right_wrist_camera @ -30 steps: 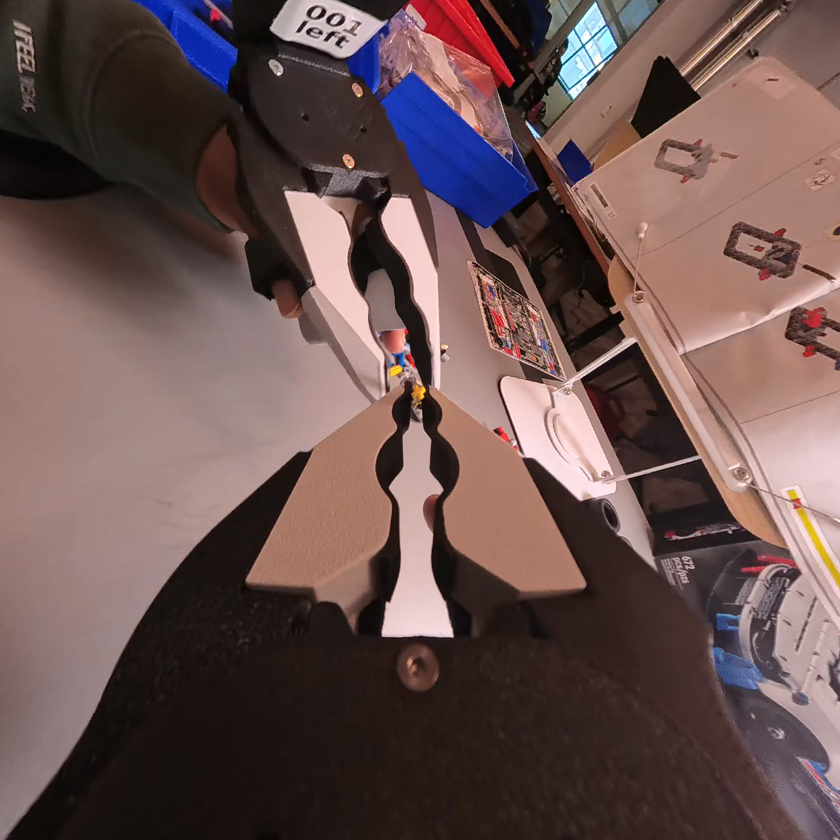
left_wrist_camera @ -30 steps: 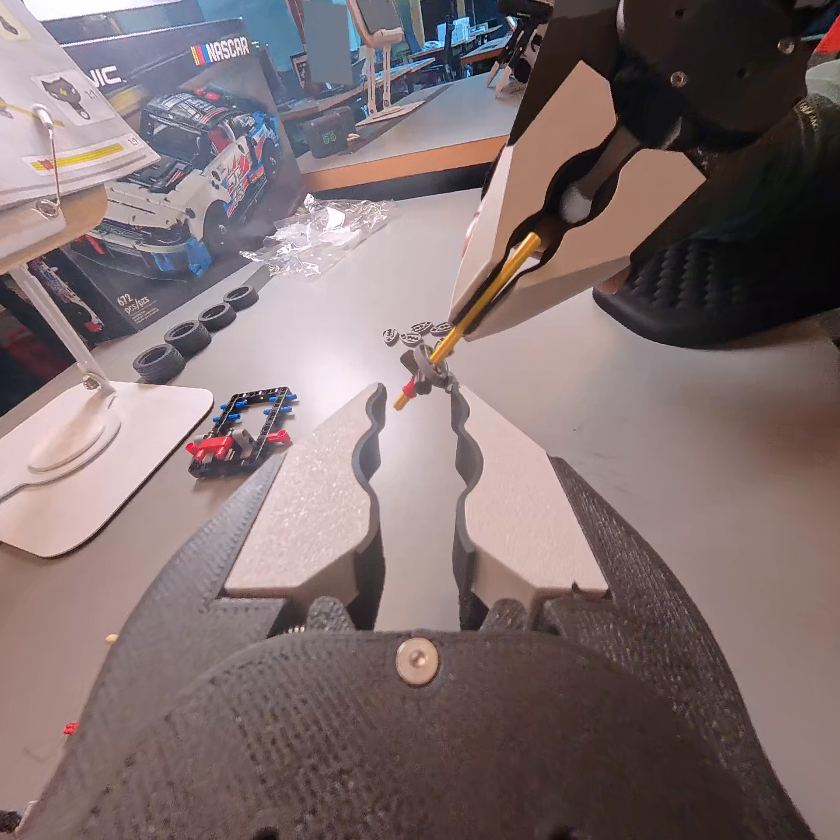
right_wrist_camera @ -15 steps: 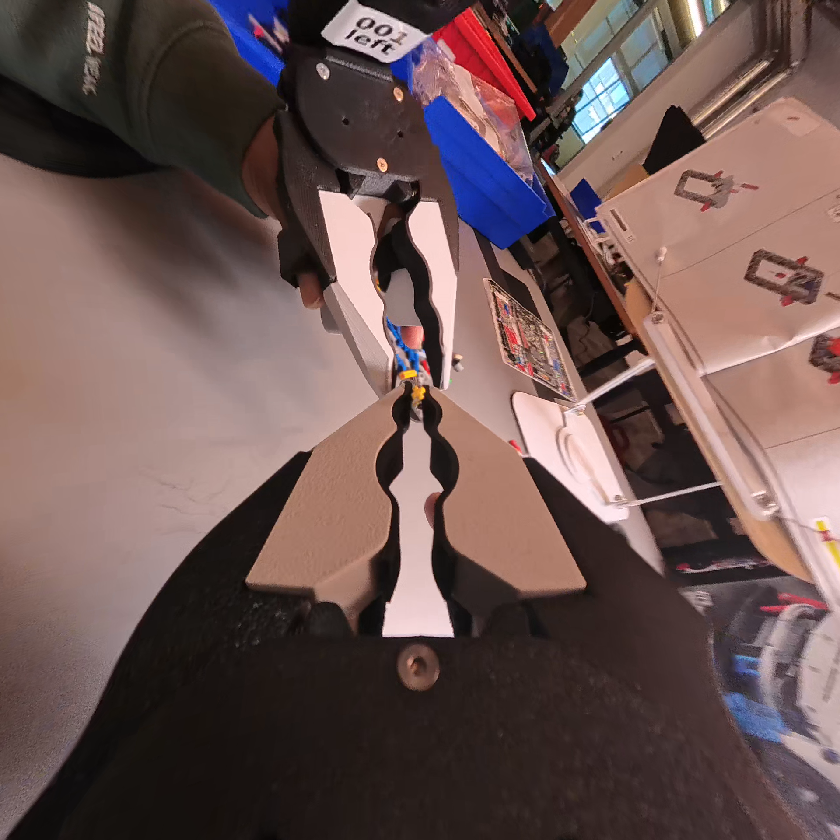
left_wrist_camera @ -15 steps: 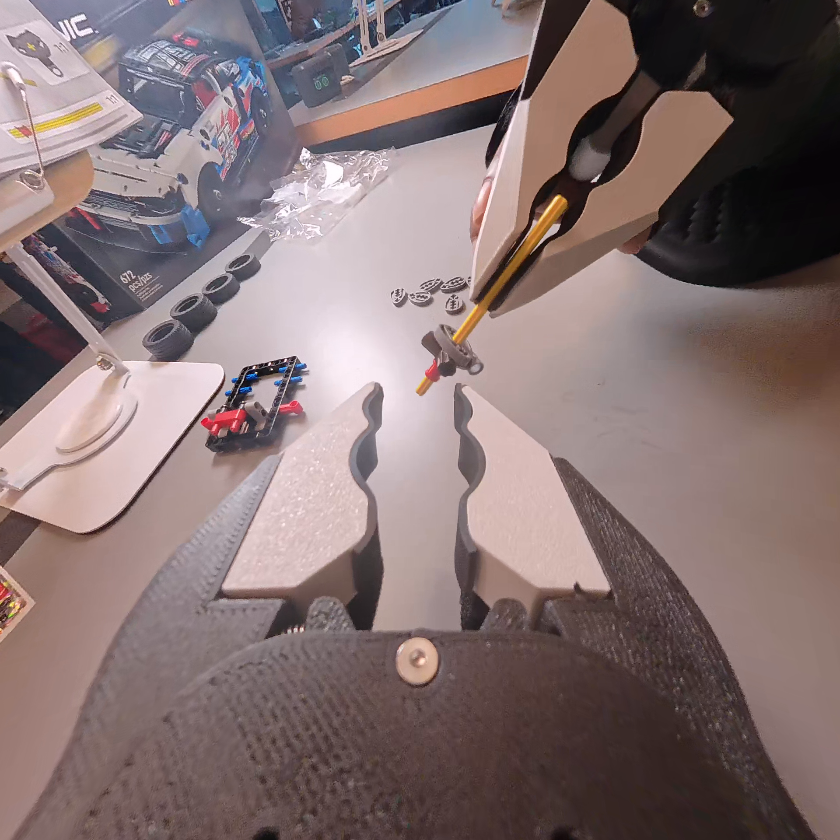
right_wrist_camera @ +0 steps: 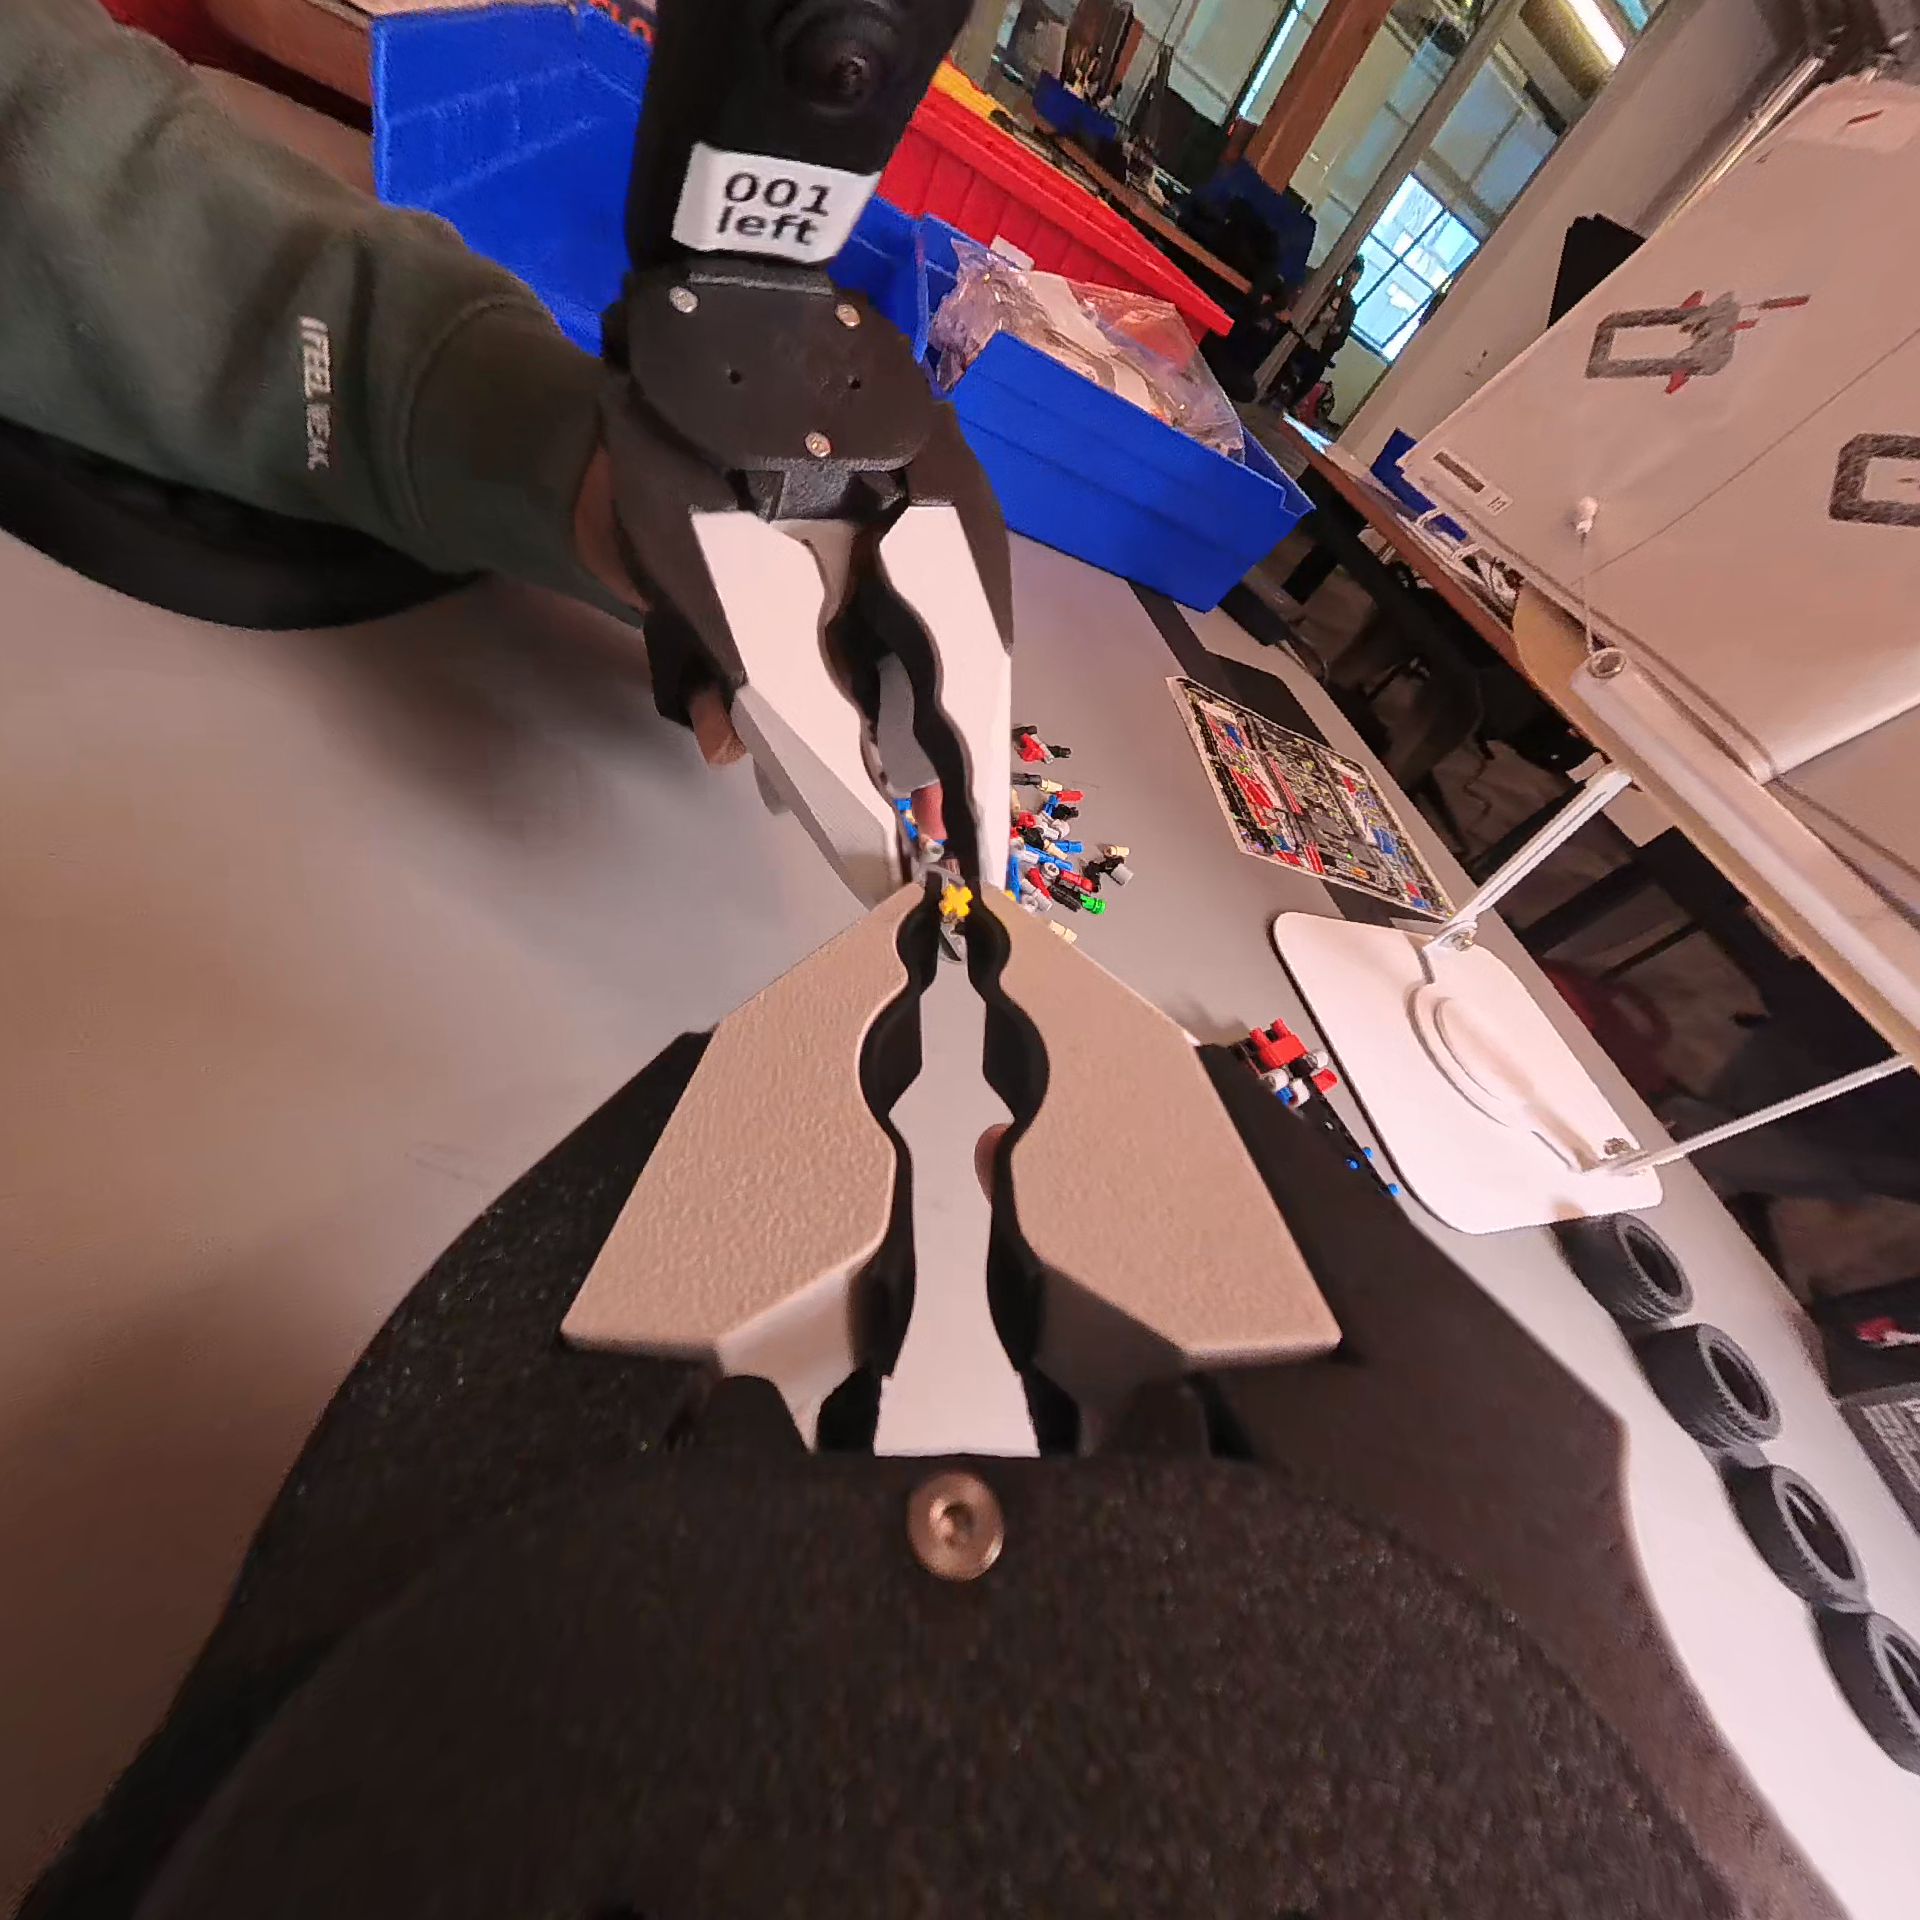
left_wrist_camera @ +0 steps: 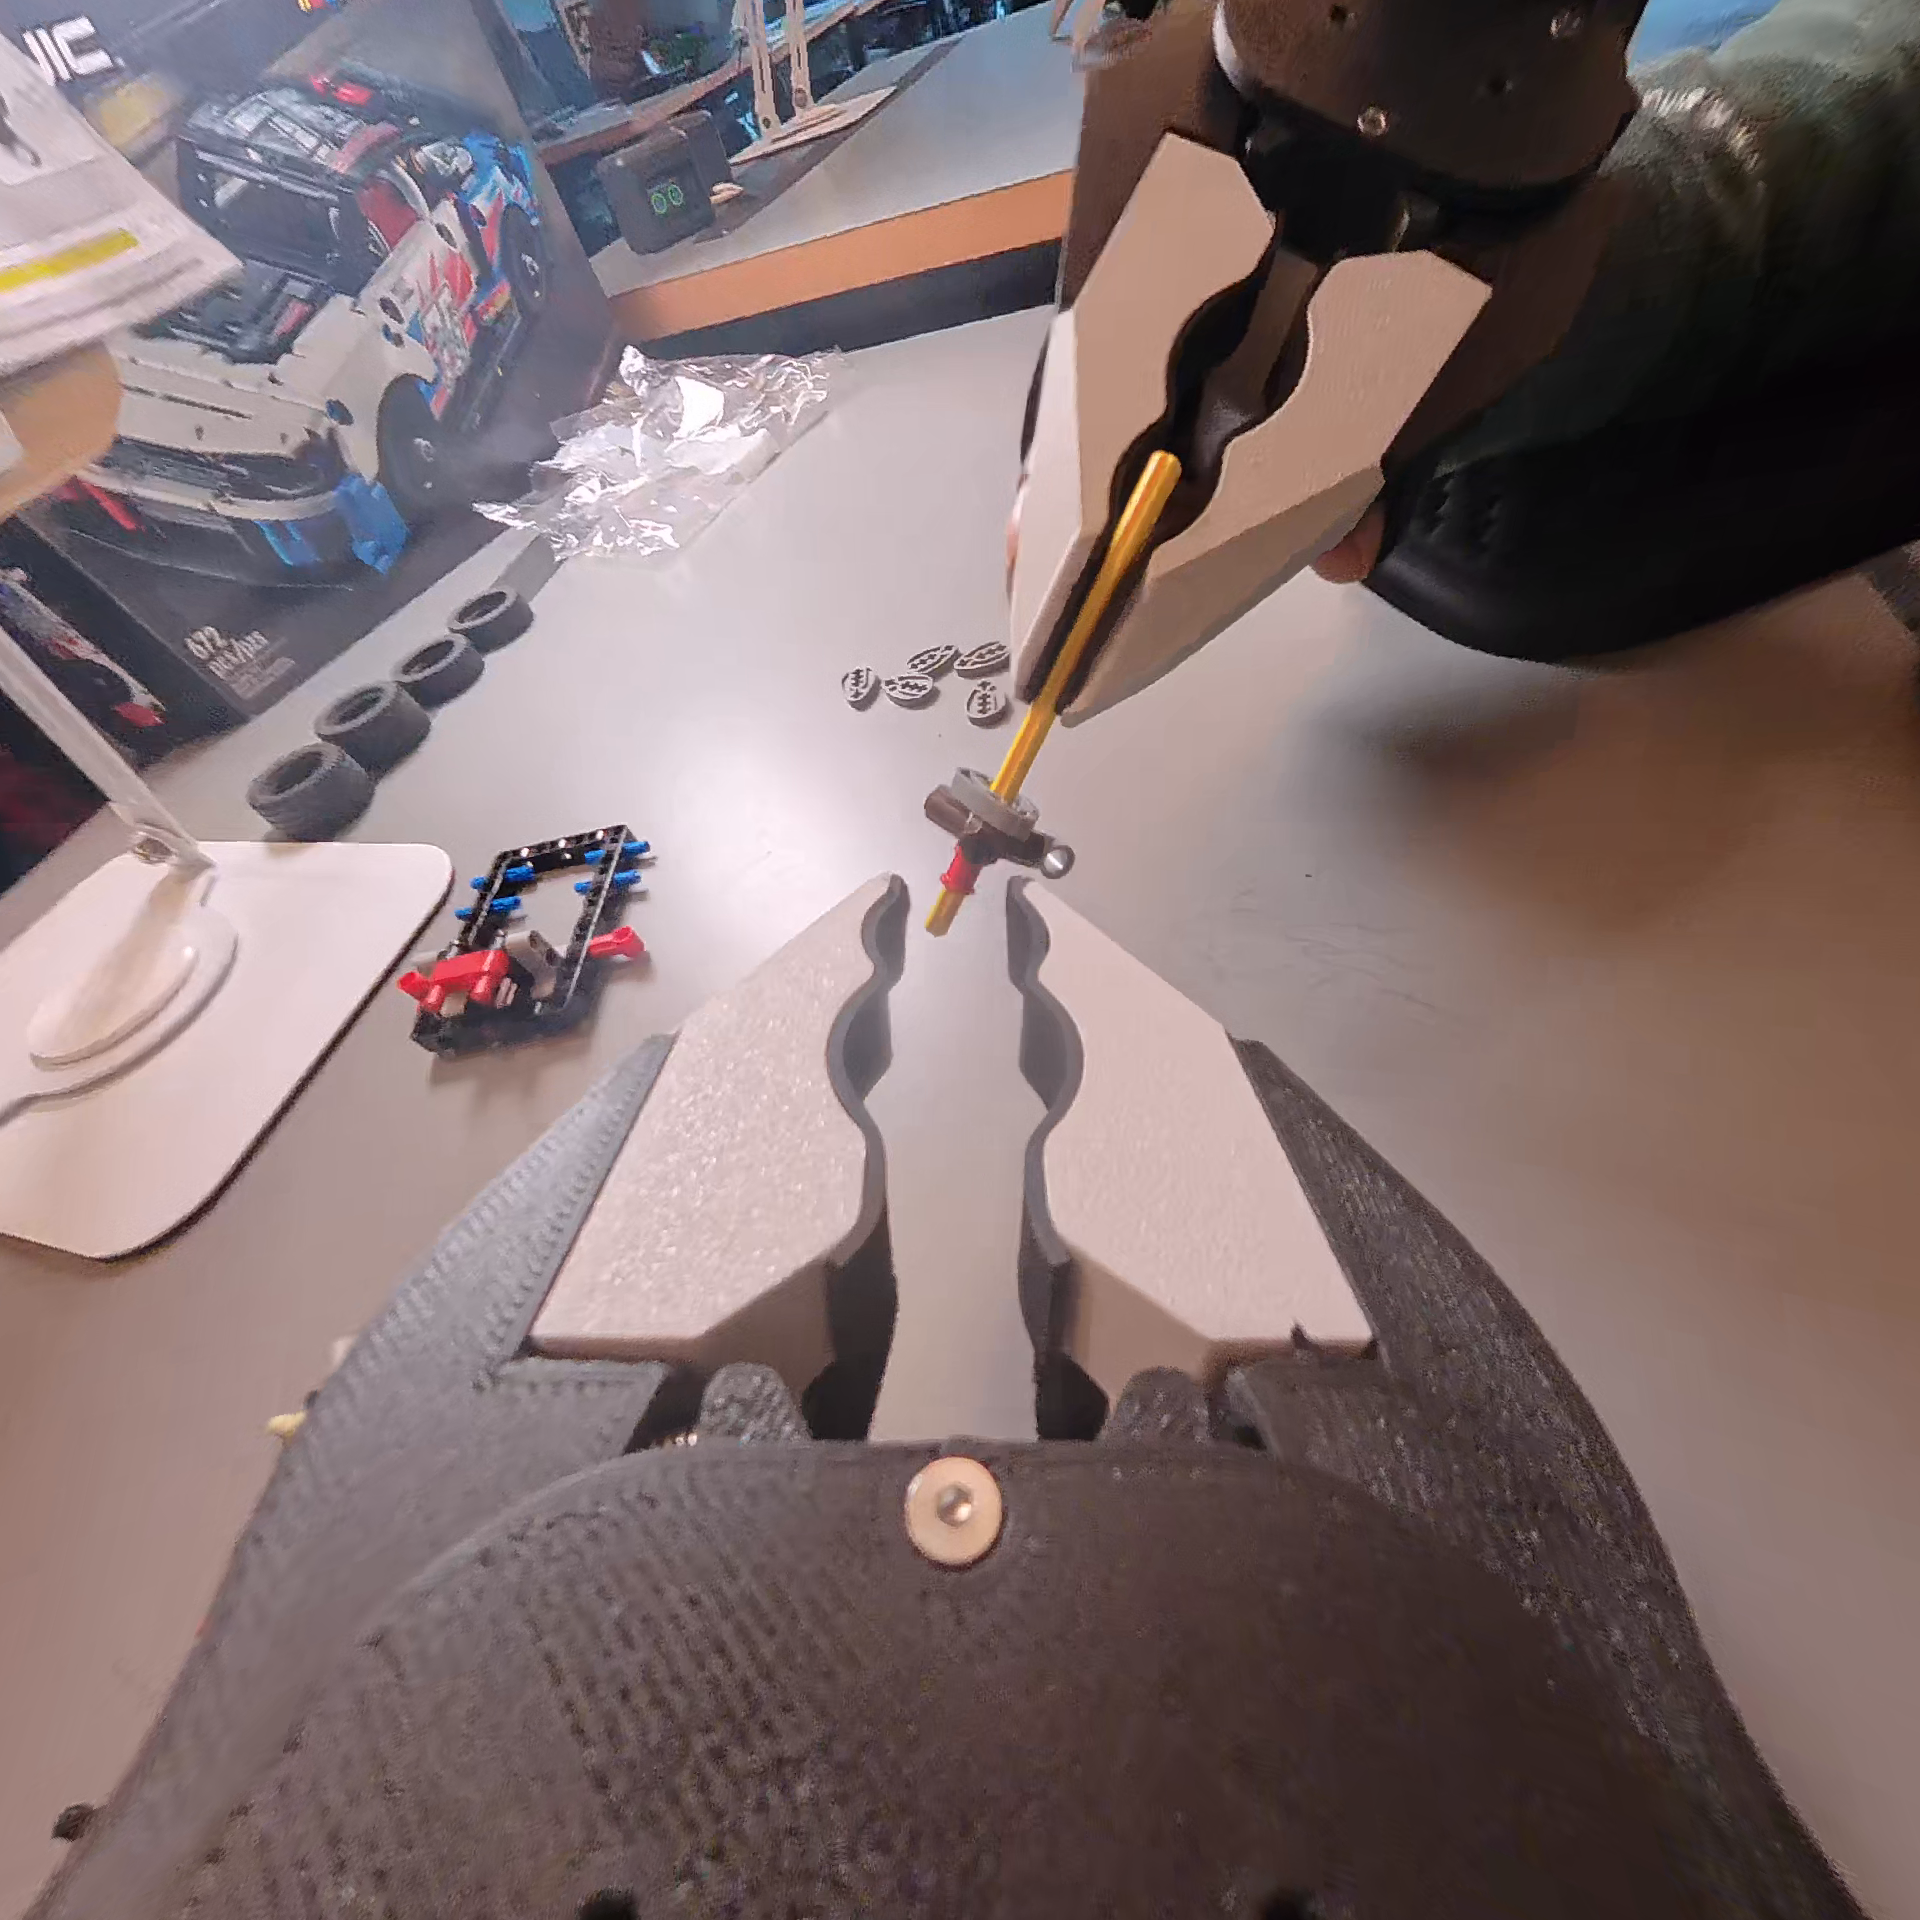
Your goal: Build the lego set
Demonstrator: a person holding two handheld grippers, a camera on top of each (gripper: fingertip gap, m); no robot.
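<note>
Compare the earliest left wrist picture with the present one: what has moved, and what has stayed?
The left tongs have backed off the grey connector, now clear beyond their open tips. The right tongs stay shut on the yellow axle carrying it. The black frame is unmoved.

tyres point(left_wrist_camera: 379, 717) behind frame point(left_wrist_camera: 535, 951), stand point(left_wrist_camera: 156, 1039) left

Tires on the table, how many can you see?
4, in a row on the table beside the box: tire, tire, tire and tire. None appear hidden.
</note>
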